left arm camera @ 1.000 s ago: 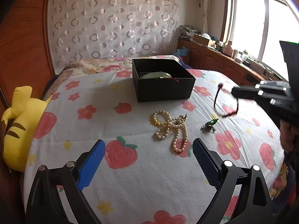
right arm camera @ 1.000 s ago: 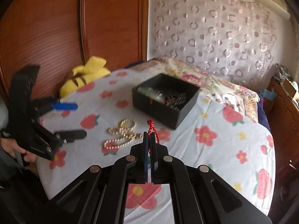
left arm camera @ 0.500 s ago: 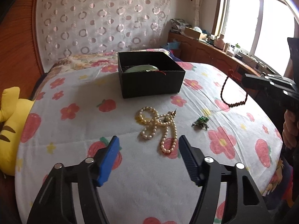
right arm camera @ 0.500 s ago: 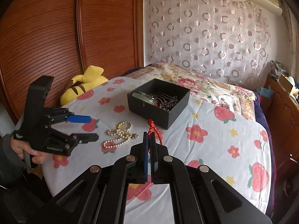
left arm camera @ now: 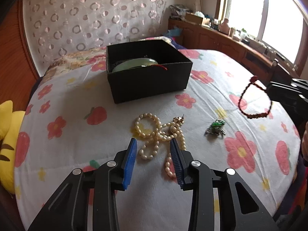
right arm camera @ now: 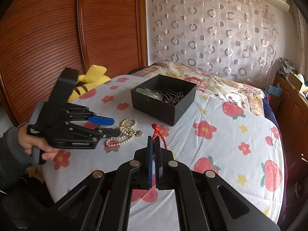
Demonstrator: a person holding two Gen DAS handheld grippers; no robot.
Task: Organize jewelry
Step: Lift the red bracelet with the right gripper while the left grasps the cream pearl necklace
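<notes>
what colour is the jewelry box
Black box, clearest in the left wrist view.

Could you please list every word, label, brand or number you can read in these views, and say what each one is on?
Small white print on the body of the left hand-held gripper, seen from the right wrist view: too small and blurred to read.
Black box, pearl necklace, red cord bracelet, bedspread: no text visible.
Items on the window shelf: no legible labels.

Yellow plush toy (left arm camera: 7, 146) cut by left edge, box (right arm camera: 163, 100) contents tangled, indistinct
</notes>
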